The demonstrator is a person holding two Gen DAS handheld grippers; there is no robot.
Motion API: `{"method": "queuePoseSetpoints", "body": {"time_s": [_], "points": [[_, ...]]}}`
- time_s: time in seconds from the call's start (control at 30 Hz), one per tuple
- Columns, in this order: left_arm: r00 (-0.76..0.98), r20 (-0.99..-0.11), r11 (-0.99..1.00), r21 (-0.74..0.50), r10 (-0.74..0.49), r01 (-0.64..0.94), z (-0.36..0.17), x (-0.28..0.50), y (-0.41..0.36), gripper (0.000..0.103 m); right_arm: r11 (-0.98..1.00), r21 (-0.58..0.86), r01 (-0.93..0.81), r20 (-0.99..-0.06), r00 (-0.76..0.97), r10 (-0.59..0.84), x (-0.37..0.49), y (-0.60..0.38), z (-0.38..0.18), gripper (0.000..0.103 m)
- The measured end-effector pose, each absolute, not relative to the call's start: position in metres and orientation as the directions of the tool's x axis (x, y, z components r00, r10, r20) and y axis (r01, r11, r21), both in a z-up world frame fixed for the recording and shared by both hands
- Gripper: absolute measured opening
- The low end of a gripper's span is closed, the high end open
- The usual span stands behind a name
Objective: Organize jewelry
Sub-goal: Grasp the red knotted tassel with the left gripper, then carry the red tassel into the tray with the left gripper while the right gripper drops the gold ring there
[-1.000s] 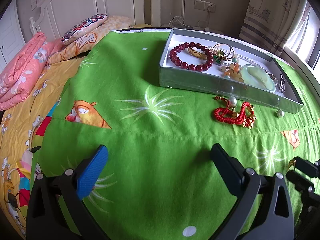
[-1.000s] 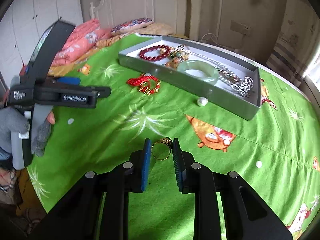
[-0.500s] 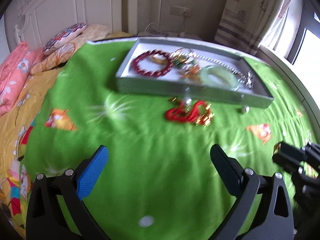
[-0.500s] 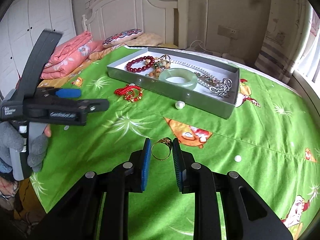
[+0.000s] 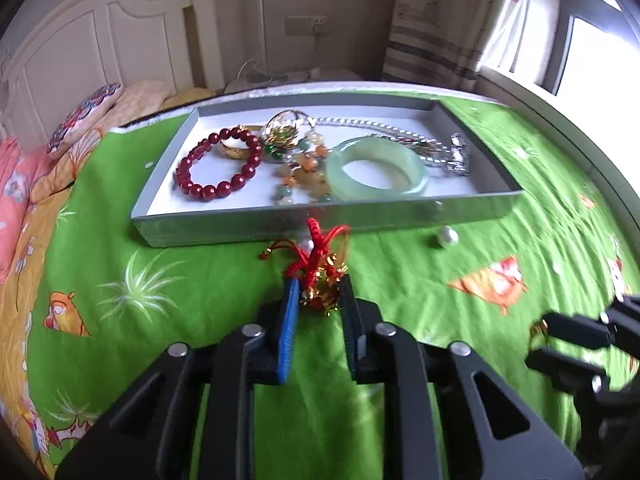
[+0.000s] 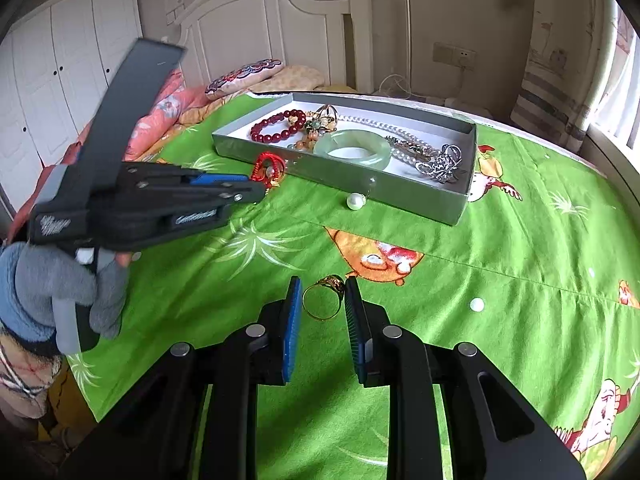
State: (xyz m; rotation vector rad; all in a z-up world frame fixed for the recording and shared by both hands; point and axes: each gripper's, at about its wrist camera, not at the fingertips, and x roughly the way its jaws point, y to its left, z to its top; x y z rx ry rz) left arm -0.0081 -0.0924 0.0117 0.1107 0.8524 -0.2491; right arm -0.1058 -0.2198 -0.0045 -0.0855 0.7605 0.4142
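Note:
My left gripper point(image 5: 318, 294) is shut on the red cord bracelet with gold charms point(image 5: 320, 268), just in front of the grey jewelry tray point(image 5: 280, 226). The bracelet also shows in the right wrist view point(image 6: 267, 168), at the left gripper's tip point(image 6: 256, 192). My right gripper point(image 6: 323, 300) is shut on a gold ring point(image 6: 323, 300) and holds it above the green bedspread. The tray point(image 6: 340, 176) holds a red bead bracelet point(image 5: 218, 164), a jade bangle point(image 5: 376, 170), a pearl strand and silver pieces.
A loose pearl point(image 5: 447, 237) lies on the green bedspread point(image 5: 180, 280) in front of the tray; it also shows in the right wrist view point(image 6: 354, 201). Pillows and folded pink bedding point(image 6: 160, 120) lie to the left by the headboard. A window is on the right.
My left gripper has moved forward to the red cord bracelet and shut on it. My right gripper still holds the gold ring and has risen slightly.

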Motion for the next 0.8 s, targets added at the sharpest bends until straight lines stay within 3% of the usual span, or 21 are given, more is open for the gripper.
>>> {"method": "queuePoseSetpoints", "body": {"time_s": [0.8], "points": [[0.725, -0.653, 0.967, -0.053, -0.221, 0.248, 0.071, -0.068, -0.051, 0.017, 0.917, 0.040, -0.397, -0.633, 0.700, 0.330, -0.101, -0.223, 0.022, 0.023]]}}
